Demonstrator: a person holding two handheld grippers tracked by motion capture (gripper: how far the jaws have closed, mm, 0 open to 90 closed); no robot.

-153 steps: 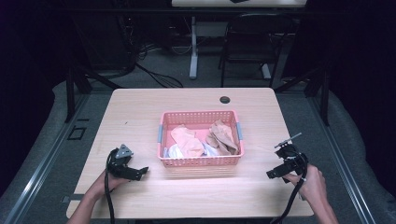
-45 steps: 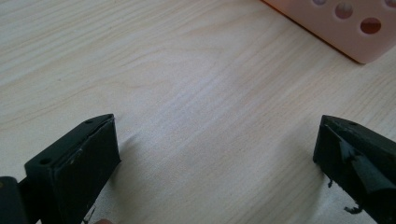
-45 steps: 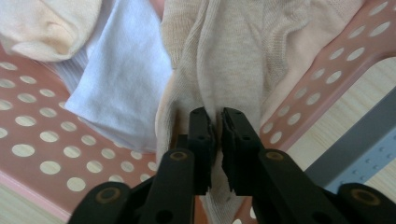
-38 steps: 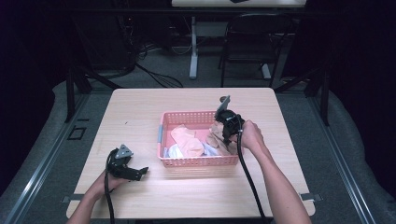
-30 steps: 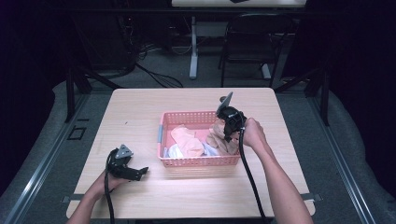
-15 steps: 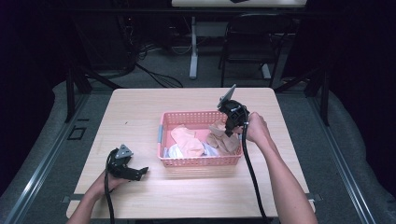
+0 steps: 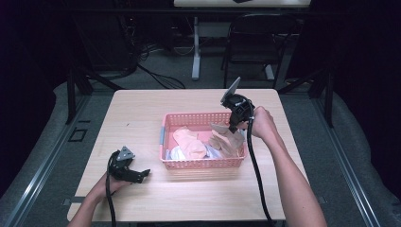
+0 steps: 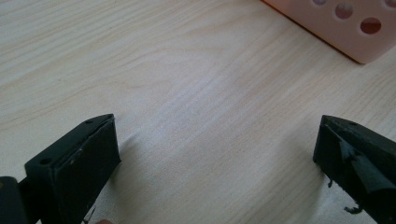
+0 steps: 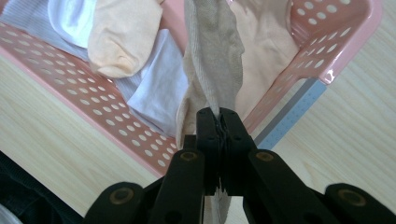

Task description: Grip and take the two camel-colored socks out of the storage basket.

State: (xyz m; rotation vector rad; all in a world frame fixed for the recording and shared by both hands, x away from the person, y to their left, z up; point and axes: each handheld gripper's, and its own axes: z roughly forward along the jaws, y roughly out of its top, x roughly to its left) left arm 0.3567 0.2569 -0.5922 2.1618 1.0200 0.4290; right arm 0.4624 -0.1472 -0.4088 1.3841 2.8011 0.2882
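Raised right gripper (image 9: 218, 122); jaws clamping beige sock (image 9: 212, 56)

The right gripper (image 7: 232, 126) hangs raised, jaws pinched together, while the left gripper (image 7: 137, 174) rests low, jaws wide apart.

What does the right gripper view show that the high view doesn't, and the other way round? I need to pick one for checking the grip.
Right gripper view: the right gripper with its jaws shut on the beige sock, and a white sock underneath. High view: the left gripper resting on the table, away from the basket, and both forearms. Shared: the pink basket, the socks, the lifted beige sock and the wooden table.
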